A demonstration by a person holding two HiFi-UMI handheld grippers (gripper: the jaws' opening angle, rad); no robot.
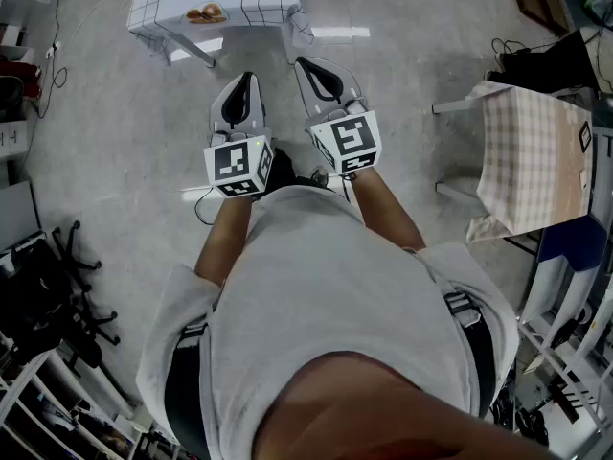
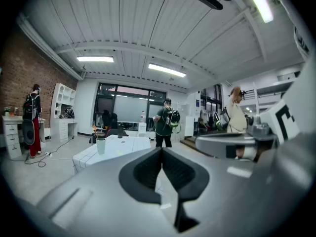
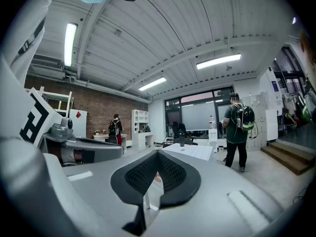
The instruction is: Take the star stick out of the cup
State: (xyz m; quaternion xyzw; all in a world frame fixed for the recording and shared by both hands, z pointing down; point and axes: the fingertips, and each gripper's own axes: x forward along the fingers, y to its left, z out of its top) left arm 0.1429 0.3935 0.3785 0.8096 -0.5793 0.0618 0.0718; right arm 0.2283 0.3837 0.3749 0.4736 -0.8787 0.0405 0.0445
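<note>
A wide room with grey floor (image 1: 115,132). I stand well back from a white gridded table (image 2: 126,144), so the task has not begun and the step, as I judge it, is the approach.

To do it well, I should walk right up until the table edge is just below me. Then I should open one gripper before reaching, pinch the stick above the cup's rim and lift straight up so the cup does not tip. The other gripper could steady the cup's side.

My arms are bent in front of my chest. They hold both grippers side by side, pointing forward at the table and tipped only slightly down, with their marker cubes facing up at me.

The left gripper (image 2: 161,150) has its jaws pressed together with nothing between them. The right gripper (image 3: 158,155) is the same, closed and empty.

A person with a backpack (image 2: 165,127) stands beyond the table.

The pale green cup (image 2: 100,145) stands near the table's left corner in the left gripper view, far from both grippers. The stick should be in it, but it is too small to make out.
</note>
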